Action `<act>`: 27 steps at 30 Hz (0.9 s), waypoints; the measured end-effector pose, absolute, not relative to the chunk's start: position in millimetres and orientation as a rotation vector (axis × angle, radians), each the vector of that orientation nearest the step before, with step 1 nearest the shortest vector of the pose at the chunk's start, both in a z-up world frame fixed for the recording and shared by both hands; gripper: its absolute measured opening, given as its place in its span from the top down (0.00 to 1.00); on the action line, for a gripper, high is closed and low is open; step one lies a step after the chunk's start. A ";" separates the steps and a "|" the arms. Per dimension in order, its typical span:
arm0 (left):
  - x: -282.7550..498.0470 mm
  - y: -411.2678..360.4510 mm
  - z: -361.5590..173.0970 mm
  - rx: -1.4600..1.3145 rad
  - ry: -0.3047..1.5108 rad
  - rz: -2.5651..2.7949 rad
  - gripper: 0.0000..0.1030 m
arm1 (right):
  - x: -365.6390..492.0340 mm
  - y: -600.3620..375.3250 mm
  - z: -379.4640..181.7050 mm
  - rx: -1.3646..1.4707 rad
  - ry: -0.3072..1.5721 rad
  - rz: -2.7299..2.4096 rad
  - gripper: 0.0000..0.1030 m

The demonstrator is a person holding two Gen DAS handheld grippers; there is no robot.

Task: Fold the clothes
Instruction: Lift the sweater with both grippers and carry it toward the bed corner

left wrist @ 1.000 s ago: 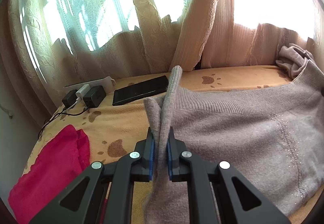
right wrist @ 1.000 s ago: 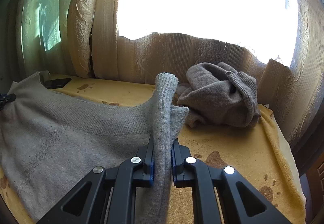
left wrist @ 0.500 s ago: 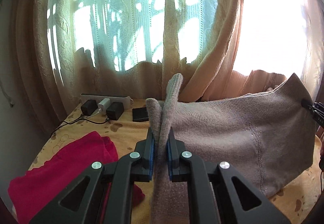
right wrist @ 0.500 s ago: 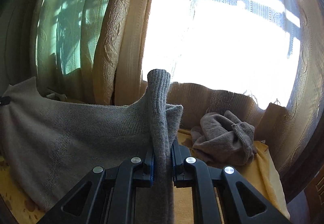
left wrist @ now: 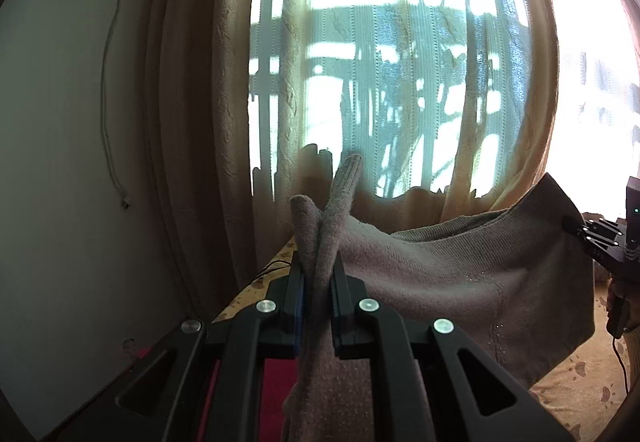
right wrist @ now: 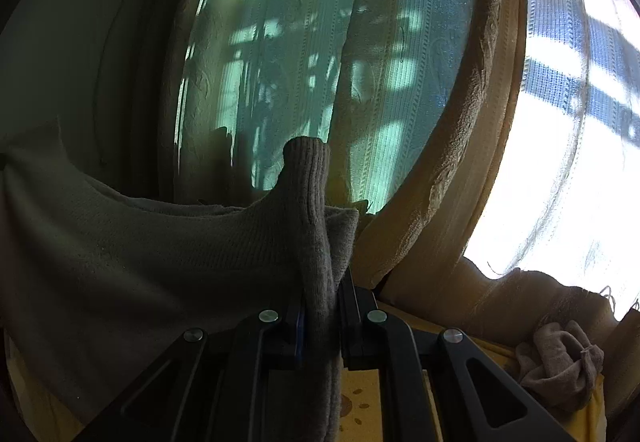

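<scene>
Left wrist view: left hand-held gripper [left wrist: 318, 296] clamped on sweater [left wrist: 440, 282] corner; right hand-held gripper [right wrist: 322, 316] clamped on opposite corner. Soft limp knit, sags between; grip at ribbed edge.

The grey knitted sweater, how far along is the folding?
Done: both grippers have it. The left gripper and right gripper each have jaws shut on an edge of the grey knitted sweater, stretched between them in the air. Left: laying it flat and every fold; the crumpled grey garment waits too.
</scene>
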State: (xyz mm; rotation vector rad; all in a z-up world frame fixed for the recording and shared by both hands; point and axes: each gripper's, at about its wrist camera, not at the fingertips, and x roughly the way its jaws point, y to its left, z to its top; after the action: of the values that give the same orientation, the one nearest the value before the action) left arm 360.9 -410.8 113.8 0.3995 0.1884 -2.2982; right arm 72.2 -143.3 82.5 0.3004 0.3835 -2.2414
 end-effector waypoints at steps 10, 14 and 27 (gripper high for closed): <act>460.7 -450.8 89.7 0.422 0.250 -2.061 0.88 | 110.6 -275.9 68.0 0.299 0.392 -1.989 0.88; 475.9 -469.7 70.0 0.448 0.305 -2.003 0.88 | 118.0 -319.1 56.0 0.306 0.416 -1.941 0.88; 474.5 -538.7 -23.8 0.604 0.466 -1.836 0.88 | 83.0 -407.6 -13.0 0.467 0.472 -1.922 0.88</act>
State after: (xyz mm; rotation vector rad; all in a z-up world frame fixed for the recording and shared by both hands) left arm 474.5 -538.7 -23.8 0.6042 0.4665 -1.8355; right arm 83.0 -407.6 -13.0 0.4674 0.4716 -1.9218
